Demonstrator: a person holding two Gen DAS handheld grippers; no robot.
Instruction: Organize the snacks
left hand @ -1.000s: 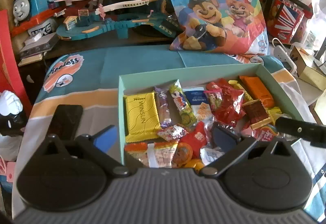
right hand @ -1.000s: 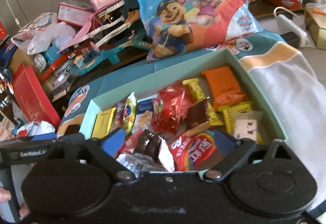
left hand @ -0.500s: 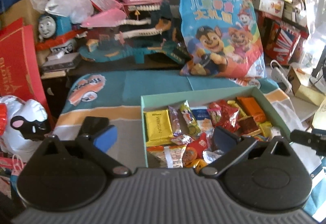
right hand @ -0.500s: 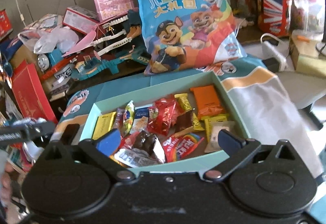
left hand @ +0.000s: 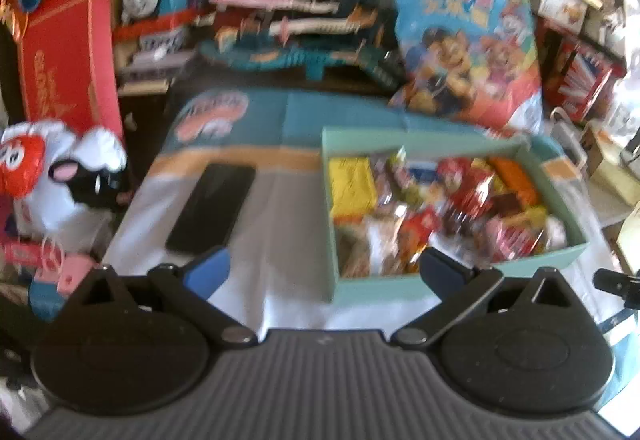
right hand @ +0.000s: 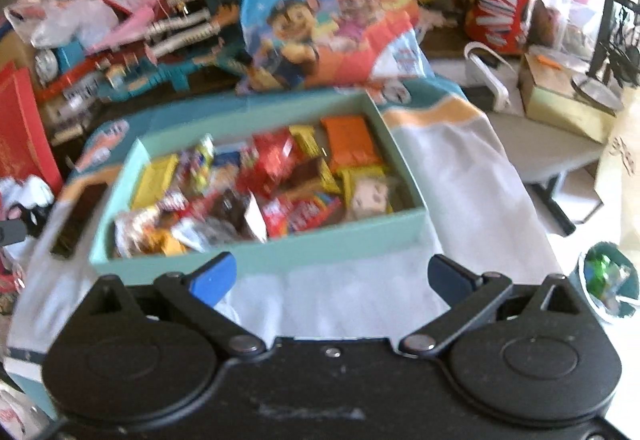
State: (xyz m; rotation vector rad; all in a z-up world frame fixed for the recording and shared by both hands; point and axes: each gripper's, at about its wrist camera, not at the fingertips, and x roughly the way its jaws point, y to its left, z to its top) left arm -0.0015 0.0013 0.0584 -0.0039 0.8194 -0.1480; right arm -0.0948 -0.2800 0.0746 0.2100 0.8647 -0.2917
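Observation:
A pale green box (left hand: 400,286) (right hand: 320,246) full of wrapped snacks sits on a cloth-covered table. A yellow packet (left hand: 352,185), red packets (right hand: 276,155) and an orange packet (right hand: 352,143) lie among them. My left gripper (left hand: 324,270) is open and empty, held back above the table near the box's front left corner. My right gripper (right hand: 332,278) is open and empty, held back in front of the box's near wall. Both views are blurred.
A black phone (left hand: 212,207) lies left of the box. A large blue cartoon snack bag (left hand: 468,51) (right hand: 324,7) stands behind it. Toys (left hand: 280,27) and a red box (left hand: 68,55) crowd the back left. A small bin (right hand: 608,280) sits at right.
Both grippers have pulled back and up from over the box, empty and open throughout. The box now lies farther ahead in both views, and the phone has come fully into the left view.

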